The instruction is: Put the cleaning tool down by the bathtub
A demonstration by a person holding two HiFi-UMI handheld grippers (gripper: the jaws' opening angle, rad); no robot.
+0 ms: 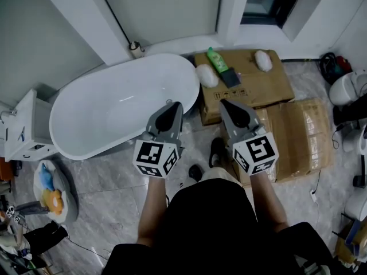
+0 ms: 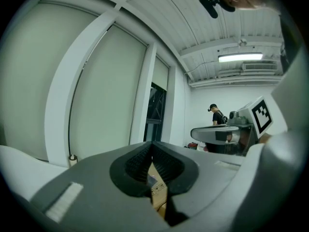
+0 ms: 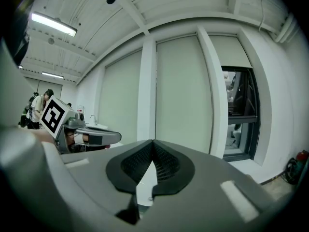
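Your right gripper point(image 1: 226, 103) is covering part of the lower cardboard box point(image 1: 301, 136), and the dark cleaning tool point(image 1: 231, 77) is showing small and unclear. It is lying on the upper cardboard box point(image 1: 269, 87), beside one green bottle point(image 1: 217, 59) and between two white pads point(image 1: 206, 75), near the one bathtub point(image 1: 69, 105). You are holding the left gripper point(image 1: 174, 105) and the right gripper closed, with nothing between the jaws.

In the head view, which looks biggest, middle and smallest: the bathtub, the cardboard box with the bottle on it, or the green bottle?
1. bathtub
2. cardboard box
3. green bottle
They sit at about the same distance from the camera, so the order looks safe.
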